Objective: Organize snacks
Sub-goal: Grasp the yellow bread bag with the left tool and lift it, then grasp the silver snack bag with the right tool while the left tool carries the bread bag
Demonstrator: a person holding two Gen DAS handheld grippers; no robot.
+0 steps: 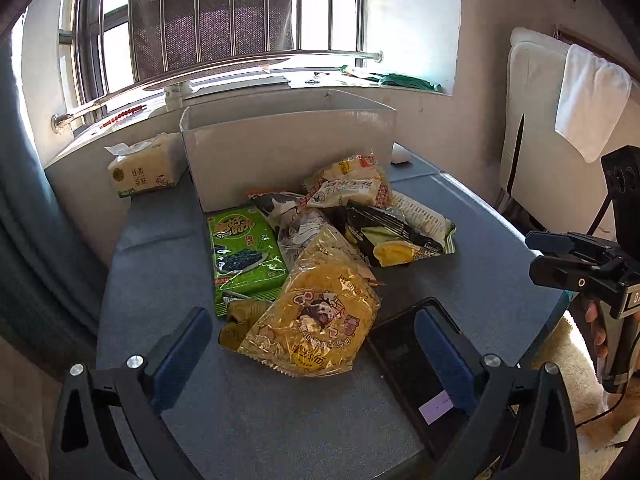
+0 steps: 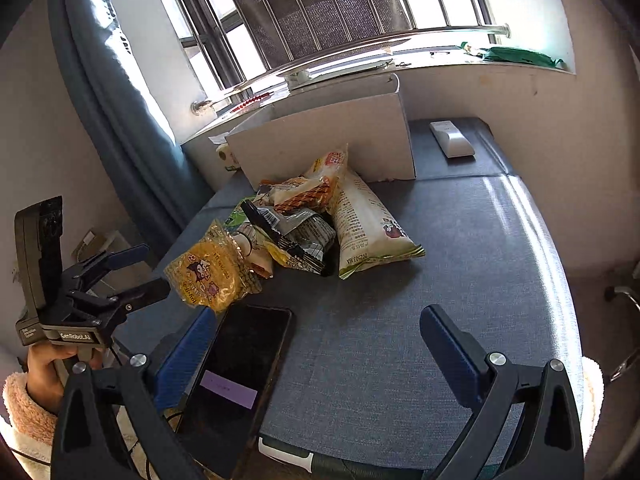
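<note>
A pile of snack packets lies on the blue-grey table (image 1: pixel 160 280) in front of an open white cardboard box (image 1: pixel 288 152). Nearest is a yellow bag with a cartoon (image 1: pixel 316 312), then a green seaweed packet (image 1: pixel 246 256), a black and yellow bag (image 1: pixel 396 236) and an orange-white packet (image 1: pixel 352 184). My left gripper (image 1: pixel 314 344) is open, just short of the yellow bag. My right gripper (image 2: pixel 320 344) is open and empty over bare table; the yellow bag (image 2: pixel 212 272), a long white-green packet (image 2: pixel 368 224) and the box (image 2: pixel 328 140) lie ahead. The right gripper shows at the right edge of the left wrist view (image 1: pixel 548 258), the left gripper at the left of the right wrist view (image 2: pixel 132 268).
A black phone (image 1: pixel 416 360) lies at the table's near edge by the yellow bag; it also shows in the right wrist view (image 2: pixel 244 368). A tissue pack (image 1: pixel 144 168) stands left of the box. A white remote (image 2: pixel 452 138) lies at the back right. A barred window and sill are behind.
</note>
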